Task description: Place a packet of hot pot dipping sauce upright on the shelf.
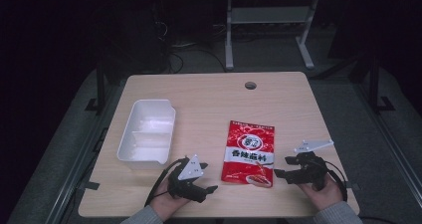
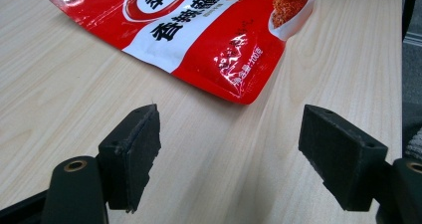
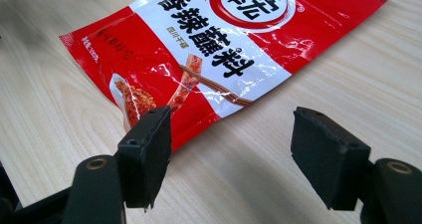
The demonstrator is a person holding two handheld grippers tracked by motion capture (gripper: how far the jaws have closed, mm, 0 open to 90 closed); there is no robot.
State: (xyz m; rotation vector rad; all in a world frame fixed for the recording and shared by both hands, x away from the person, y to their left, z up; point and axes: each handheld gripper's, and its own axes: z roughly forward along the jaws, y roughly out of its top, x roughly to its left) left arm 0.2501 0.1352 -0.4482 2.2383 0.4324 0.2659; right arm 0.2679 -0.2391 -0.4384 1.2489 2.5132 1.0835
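You held your left tool and right tool wide apart, gripping nothing, flanking the near end of the flat red-and-white glossy seasoning pouch on the light wooden desk, probably to pinch it. The white plastic two-compartment tray waited left.

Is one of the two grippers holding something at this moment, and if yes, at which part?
Nothing is held. The left gripper and the right gripper are both open above the table, near the red seasoning packet, not touching it.
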